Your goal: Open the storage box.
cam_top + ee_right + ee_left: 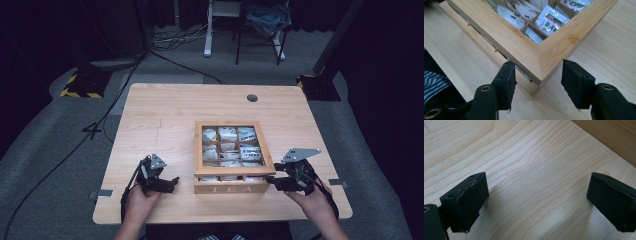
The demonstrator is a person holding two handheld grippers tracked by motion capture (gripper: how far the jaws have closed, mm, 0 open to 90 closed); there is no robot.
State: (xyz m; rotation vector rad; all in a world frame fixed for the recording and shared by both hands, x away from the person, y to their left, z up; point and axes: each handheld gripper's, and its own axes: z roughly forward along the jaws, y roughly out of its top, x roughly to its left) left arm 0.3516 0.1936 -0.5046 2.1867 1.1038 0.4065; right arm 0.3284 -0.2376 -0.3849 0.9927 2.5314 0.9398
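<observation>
At table centre, toward the near edge: wooden tea box (233, 186), lid (506, 41) down, sachets (549, 19) visible through its glazed frame. Right gripper (537, 75) spread wide astride the lid's near right corner, gripping nothing. Left gripper (536, 202) likewise wide apart, empty, over bare table (524, 157) left of the box. Best pinched on the lid edge only, clear of the base, then raised gently.

I see the pale wood table (165, 115) with a round cable hole (252, 98) near its far edge, black cables (75, 145) trailing over grey floor (45, 165), and a white-legged stand (209, 30) beyond
</observation>
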